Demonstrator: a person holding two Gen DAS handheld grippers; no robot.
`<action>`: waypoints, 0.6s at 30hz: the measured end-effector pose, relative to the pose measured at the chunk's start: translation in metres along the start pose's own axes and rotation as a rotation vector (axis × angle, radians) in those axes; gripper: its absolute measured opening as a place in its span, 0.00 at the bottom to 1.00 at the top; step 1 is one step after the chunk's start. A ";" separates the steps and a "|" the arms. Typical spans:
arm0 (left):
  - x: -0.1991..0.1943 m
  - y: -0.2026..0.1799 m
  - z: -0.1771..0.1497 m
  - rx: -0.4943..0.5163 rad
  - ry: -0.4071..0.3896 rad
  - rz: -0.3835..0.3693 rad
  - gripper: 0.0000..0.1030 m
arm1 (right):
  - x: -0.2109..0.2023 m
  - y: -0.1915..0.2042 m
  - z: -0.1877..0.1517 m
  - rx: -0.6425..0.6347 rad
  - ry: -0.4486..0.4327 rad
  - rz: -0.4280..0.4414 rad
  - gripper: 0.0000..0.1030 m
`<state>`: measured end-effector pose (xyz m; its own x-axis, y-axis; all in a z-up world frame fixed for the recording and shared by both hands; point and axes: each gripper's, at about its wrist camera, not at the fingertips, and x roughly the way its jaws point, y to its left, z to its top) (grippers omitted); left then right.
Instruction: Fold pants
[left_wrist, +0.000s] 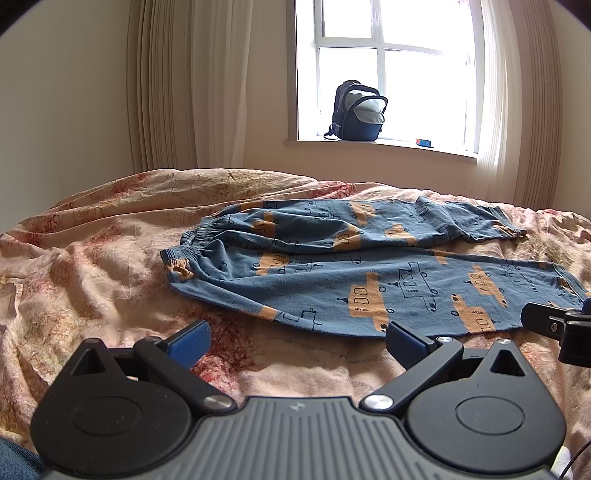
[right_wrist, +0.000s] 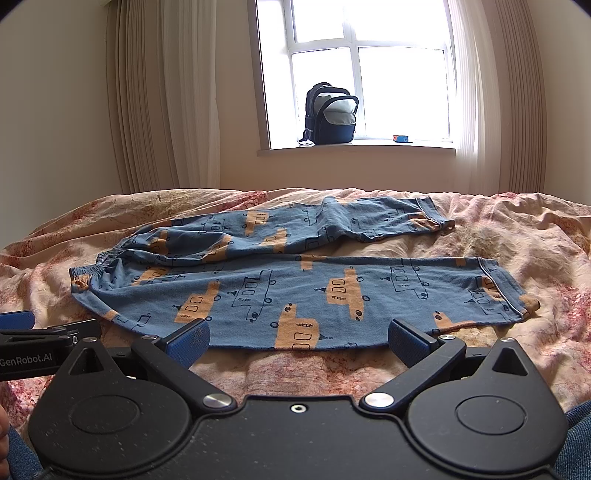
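Pants (right_wrist: 295, 291) lie spread on the bed (right_wrist: 517, 236), both grippers' jaws apart and empty just short of them, so pinching the bedsheet too could drag it.

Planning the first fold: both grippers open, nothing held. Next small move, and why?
Probably ease the right gripper forward onto the near edge of the blue cotton pants with orange vehicle prints. Both legs lie spread flat and apart on the pink floral bedspread, and the left gripper is also open and short of the cloth, toward the waistband end.
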<state>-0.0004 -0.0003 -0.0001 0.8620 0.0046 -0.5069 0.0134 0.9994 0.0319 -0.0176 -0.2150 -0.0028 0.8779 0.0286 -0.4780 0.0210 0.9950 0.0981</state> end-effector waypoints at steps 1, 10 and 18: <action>0.000 0.000 0.000 0.000 0.000 0.001 1.00 | 0.000 0.000 0.000 0.000 0.000 0.000 1.00; 0.002 0.006 -0.001 -0.016 0.017 0.003 1.00 | -0.001 0.000 0.002 0.001 -0.002 -0.014 1.00; 0.016 0.009 0.017 -0.047 0.110 -0.030 1.00 | 0.001 -0.007 0.013 0.036 0.003 0.008 1.00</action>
<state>0.0219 0.0078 0.0070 0.8008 -0.0240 -0.5985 0.0123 0.9996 -0.0236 -0.0102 -0.2230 0.0074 0.8766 0.0372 -0.4798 0.0309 0.9906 0.1333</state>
